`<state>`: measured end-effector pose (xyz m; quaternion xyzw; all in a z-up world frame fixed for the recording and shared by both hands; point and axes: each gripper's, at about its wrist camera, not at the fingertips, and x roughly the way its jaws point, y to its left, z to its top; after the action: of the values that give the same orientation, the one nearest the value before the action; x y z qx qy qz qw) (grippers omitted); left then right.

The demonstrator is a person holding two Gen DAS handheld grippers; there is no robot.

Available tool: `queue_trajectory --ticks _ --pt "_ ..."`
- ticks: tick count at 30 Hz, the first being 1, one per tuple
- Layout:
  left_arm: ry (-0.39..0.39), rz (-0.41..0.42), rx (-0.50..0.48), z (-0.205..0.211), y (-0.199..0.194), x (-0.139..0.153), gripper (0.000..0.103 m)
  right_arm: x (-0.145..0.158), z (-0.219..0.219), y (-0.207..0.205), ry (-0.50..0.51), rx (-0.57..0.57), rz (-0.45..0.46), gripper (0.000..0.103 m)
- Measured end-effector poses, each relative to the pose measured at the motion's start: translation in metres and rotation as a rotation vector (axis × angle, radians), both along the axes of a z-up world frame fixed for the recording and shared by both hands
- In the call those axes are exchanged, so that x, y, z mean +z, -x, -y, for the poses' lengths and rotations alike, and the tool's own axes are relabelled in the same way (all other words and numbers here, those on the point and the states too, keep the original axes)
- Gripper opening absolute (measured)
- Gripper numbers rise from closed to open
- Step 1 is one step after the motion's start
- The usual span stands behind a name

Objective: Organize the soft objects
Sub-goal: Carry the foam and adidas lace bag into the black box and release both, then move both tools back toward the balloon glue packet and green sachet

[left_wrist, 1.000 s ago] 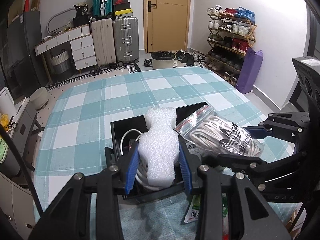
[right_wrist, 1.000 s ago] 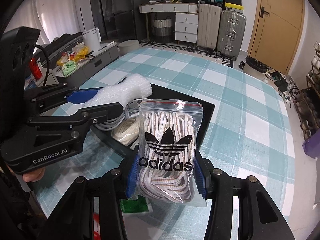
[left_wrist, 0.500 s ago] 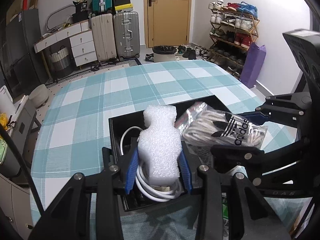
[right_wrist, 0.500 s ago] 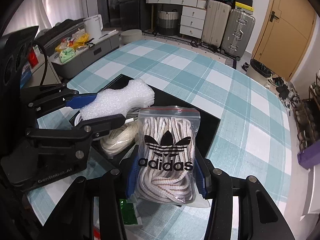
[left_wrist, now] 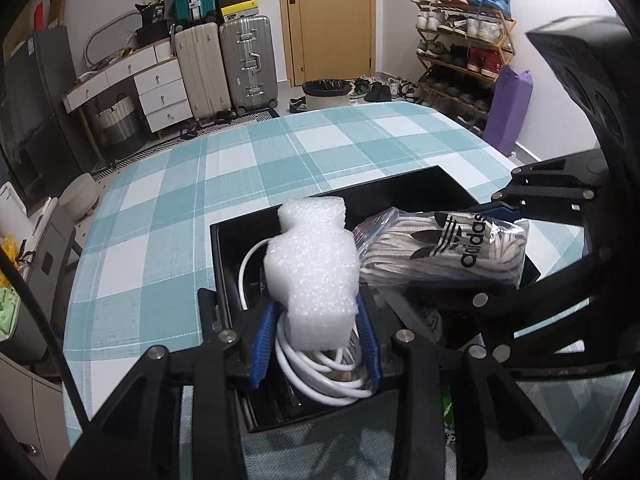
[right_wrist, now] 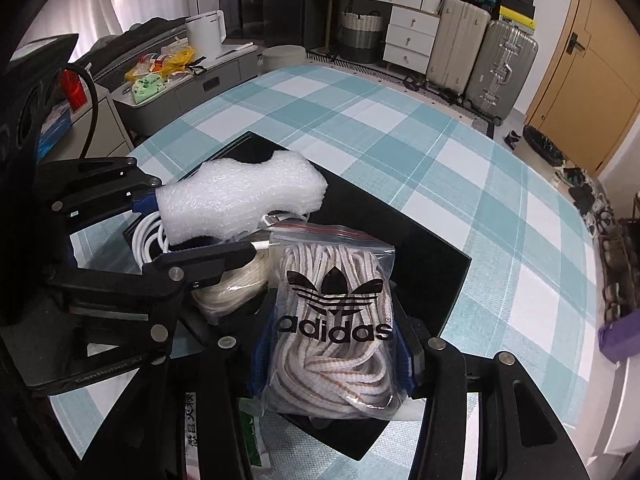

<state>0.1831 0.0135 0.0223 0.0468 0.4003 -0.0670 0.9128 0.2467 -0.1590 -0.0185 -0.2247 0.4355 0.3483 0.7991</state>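
My left gripper (left_wrist: 316, 336) is shut on a white foam block (left_wrist: 314, 276) and holds it over the left part of a black box (left_wrist: 400, 196). The foam also shows in the right wrist view (right_wrist: 240, 200). My right gripper (right_wrist: 330, 354) is shut on a clear zip bag of white laces with an Adidas logo (right_wrist: 334, 320), held over the box's right part (right_wrist: 420, 240); the bag also shows in the left wrist view (left_wrist: 444, 248). A coiled white cable (left_wrist: 320, 376) and a cream cord bundle (right_wrist: 236, 284) lie in the box.
The box sits on a table with a teal and white checked cloth (left_wrist: 240, 168). A green and white packet (right_wrist: 248, 432) lies on the cloth below my right gripper. Suitcases (left_wrist: 244, 64), drawers and a shoe rack (left_wrist: 460, 40) stand beyond the table.
Both grippers have moved forward and down over the box with their loads. The foam and the lace bag now hang closer to the box's inside.
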Motion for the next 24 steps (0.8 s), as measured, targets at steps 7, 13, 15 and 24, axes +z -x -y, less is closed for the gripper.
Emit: queue_trajectory --ticks 7,13,15,24 --pt "0.001 -0.015 -0.019 0.002 0.005 0.001 0.037 -0.002 0.003 0.001 -0.001 0.013 -0.047 0.053" --pt "0.012 -0.029 -0.035 0.004 0.012 0.003 0.044 0.001 0.007 0.012 0.016 0.041 0.005 0.065" --pt "0.037 -0.026 -0.052 0.002 0.016 0.005 0.052 0.005 0.009 0.022 0.020 0.055 0.084 0.080" --pt "0.028 0.077 -0.036 -0.001 0.047 0.024 0.098 0.034 0.046 0.054 -0.065 -0.002 0.203 0.095"
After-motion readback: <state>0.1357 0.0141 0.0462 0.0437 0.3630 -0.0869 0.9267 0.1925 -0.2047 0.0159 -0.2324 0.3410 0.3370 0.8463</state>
